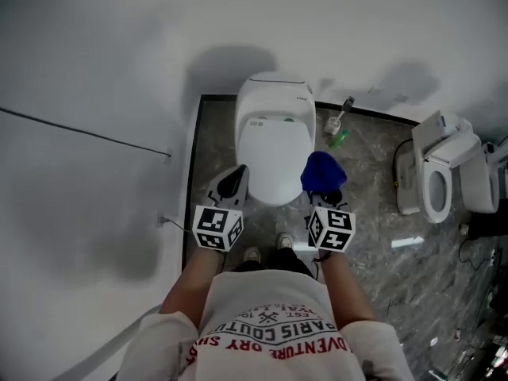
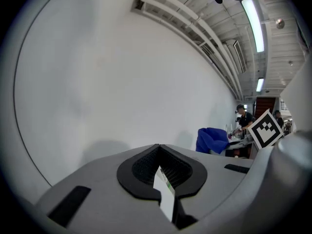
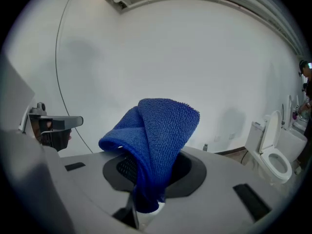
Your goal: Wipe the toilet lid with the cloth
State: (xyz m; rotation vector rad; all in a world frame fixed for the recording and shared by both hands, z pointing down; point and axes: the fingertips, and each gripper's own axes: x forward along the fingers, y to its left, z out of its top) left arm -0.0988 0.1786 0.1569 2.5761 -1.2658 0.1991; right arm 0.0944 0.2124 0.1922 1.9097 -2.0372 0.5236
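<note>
I stand facing the white toilet (image 1: 274,101), whose toilet lid (image 1: 272,153) is down and closed, and I use that toilet as my reference. My right gripper (image 1: 324,193) hangs just off the toilet's front right corner. Its jaws are clamped on the blue cloth (image 1: 321,171), which bunches up above them and partly overlaps the lid's right edge in the head view. I cannot tell from there whether the cloth touches the lid. In the right gripper view the cloth (image 3: 156,140) folds over in a thick hump out of the right gripper (image 3: 146,189), pinched at its lower end. My left gripper (image 1: 232,182) sits at the toilet's front left corner. In its own view the left gripper (image 2: 163,179) has its jaws drawn almost together with only a thin slit between them, and it holds nothing. A green bottle (image 1: 340,139) lies on the marbled floor (image 1: 214,141) just right of the toilet. A second toilet (image 1: 436,177) with its lid raised stands well off to the right.
</note>
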